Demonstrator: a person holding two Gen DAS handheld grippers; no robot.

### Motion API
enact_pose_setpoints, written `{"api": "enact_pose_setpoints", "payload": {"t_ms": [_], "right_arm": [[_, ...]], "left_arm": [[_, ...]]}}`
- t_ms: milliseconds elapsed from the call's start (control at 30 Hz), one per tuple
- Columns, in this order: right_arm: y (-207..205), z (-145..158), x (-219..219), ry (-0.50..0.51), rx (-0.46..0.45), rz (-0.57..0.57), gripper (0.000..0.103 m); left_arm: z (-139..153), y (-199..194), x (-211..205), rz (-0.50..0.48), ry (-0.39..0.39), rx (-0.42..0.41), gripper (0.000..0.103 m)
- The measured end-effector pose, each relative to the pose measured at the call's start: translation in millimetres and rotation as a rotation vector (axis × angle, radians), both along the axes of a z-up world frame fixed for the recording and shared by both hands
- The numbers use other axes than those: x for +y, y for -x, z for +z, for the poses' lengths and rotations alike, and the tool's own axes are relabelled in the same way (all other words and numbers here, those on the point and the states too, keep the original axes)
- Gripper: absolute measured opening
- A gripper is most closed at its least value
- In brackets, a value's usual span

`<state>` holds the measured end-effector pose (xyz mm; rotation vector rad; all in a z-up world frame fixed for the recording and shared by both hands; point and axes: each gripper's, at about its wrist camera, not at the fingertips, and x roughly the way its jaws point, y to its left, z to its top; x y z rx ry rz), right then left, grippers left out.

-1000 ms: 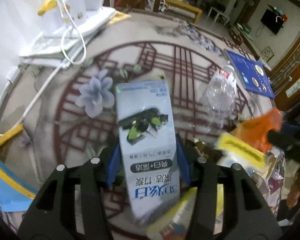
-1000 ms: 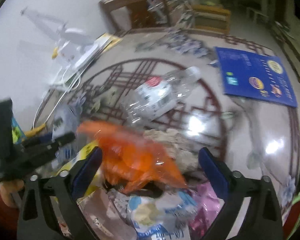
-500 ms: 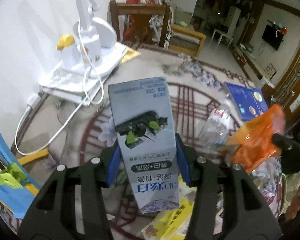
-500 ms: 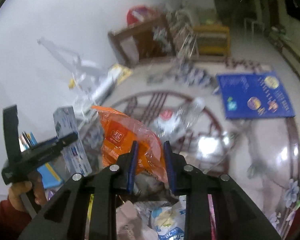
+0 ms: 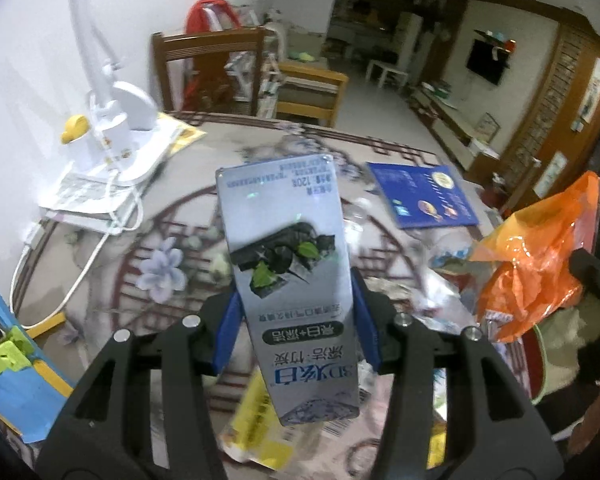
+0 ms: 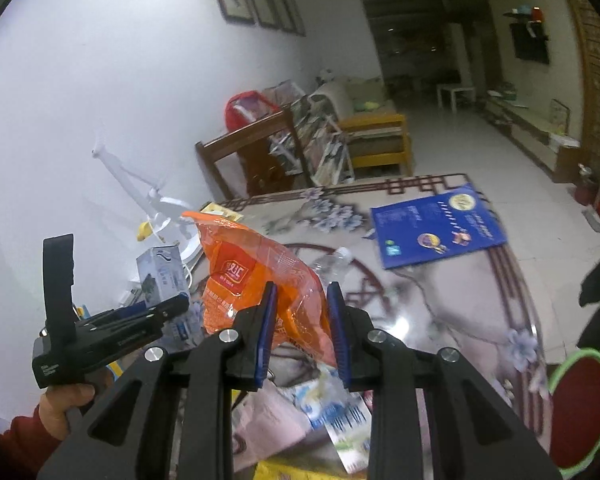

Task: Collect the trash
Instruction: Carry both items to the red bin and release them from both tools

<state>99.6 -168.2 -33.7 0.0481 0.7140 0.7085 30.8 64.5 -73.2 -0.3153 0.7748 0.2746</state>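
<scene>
My left gripper point(image 5: 296, 304) is shut on a grey toothpaste box point(image 5: 288, 240), which stands upright between the blue pads, lifted above the patterned table point(image 5: 172, 236). My right gripper point(image 6: 302, 300) is shut on a crumpled orange plastic bag point(image 6: 252, 268), also held clear of the table. In the left wrist view the orange bag point(image 5: 540, 248) hangs at the right edge. The right wrist view shows the left gripper point(image 6: 164, 312) with its box point(image 6: 160, 272) at the left, a hand point(image 6: 64, 400) gripping its handle. Below both lies a heap of wrappers point(image 6: 320, 400).
An empty clear bottle point(image 6: 332, 260) lies on the table behind the orange bag. A blue booklet point(image 6: 436, 228) rests at the far right. A white desk lamp point(image 5: 112, 120) on papers stands back left with its cable trailing. A wooden chair point(image 5: 208, 68) stands behind the table.
The right gripper closed on the orange bag and lifted it off the heap. The left gripper rose with the toothpaste box still in its grip. Both views now look further across the room.
</scene>
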Motion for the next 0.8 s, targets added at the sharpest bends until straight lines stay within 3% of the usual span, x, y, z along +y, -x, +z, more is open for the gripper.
{"api": "enact_pose_setpoints", "payload": {"t_ms": [400, 800], "right_arm": [[52.0, -2.3, -94.2, 0.007, 0.004, -0.213, 0.026], [57.6, -13.1, -201.9, -0.003, 0.042, -0.395, 0.026]], "left_arm": [[12.4, -9.1, -92.0, -0.196, 0.022, -0.033, 0.048], [-1.8, -24.0, -184.2, -0.334, 0.055, 0.004, 0.048]]}}
